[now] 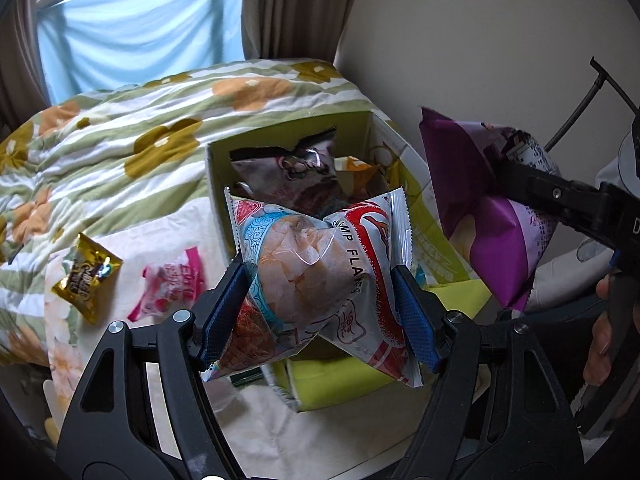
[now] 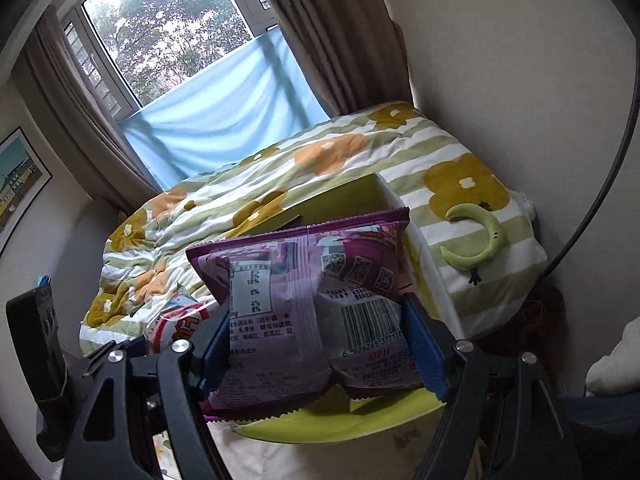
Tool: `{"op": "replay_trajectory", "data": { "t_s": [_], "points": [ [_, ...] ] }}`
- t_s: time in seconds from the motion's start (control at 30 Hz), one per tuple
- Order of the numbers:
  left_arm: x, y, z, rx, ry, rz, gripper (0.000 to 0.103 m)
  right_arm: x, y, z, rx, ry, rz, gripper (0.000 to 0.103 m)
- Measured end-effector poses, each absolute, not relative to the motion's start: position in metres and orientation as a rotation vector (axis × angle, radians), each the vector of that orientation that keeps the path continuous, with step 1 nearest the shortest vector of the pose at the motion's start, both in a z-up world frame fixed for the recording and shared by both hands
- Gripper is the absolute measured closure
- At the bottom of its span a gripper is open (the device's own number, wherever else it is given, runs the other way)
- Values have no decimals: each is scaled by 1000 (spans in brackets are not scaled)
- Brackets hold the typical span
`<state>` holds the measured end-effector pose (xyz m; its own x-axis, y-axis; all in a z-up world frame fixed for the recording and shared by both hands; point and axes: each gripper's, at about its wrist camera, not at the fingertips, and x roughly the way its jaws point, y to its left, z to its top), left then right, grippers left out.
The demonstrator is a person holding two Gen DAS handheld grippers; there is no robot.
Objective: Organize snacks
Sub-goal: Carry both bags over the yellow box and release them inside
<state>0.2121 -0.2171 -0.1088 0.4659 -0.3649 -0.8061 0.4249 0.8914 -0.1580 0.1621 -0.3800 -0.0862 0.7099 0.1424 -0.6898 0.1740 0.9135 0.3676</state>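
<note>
Crinkled plastic, red and white: shrimp flakes bag (image 1: 320, 276), printed side up, held in the air just in front of the box and overlapping its near wall in the left wrist view.
Left gripper (image 1: 320, 296): clamped on the shrimp flakes bag, blue pads (image 1: 222, 304) pressing both sides so the pack pinches at the waist.
Purple snack bag (image 2: 316, 304): back side facing the right wrist camera (barcode and nutrition table legible), raised above the box's right edge.
Right gripper (image 2: 320, 344): closed on the purple snack bag, one finger at each side of its lower half.
Box (image 1: 218, 184): green-lined cardboard, open top, standing on the bed; its flaps hang out toward the camera.
Inside the box: a dark patterned snack pack (image 1: 292, 172) leaning upright, with an orange packet (image 1: 356, 172) behind it; together they take up much of the opening.
Loose on the bed, left of the box: a gold candy packet (image 1: 86, 276) and a pink packet (image 1: 170, 284), apart from each other.
Bedding: floral quilt (image 1: 120, 128) with green stripes, bunched behind the box.
Further out: green crescent plush (image 2: 480, 240) on the pillow, a blue cloth (image 2: 224, 120) across the lower window, brown curtains (image 2: 332, 40) on either side.
</note>
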Motion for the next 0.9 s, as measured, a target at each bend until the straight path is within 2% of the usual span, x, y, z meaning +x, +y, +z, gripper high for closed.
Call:
{"op": "replay_trajectory", "data": {
  "t_s": [0.1,0.13,0.2,0.23,0.27,0.9],
  "points": [
    [206,-242,-123,69,1004,-480,30,164,-400,-91,419,807,-11,30],
    [203,-246,-128,68,1011,-473,27,166,-405,-93,415,814,-8,30],
    [200,-255,-135,84,1021,-447,14,168,-412,-99,418,826,-3,30],
    [201,-258,-138,101,1025,-424,2,169,-417,-101,423,830,0,30],
    [199,-261,-139,112,1022,-414,1,170,-419,-103,430,833,3,30],
    [215,-202,-121,72,1001,-299,1,227,-395,-137,378,887,114,28]
  ]
}}
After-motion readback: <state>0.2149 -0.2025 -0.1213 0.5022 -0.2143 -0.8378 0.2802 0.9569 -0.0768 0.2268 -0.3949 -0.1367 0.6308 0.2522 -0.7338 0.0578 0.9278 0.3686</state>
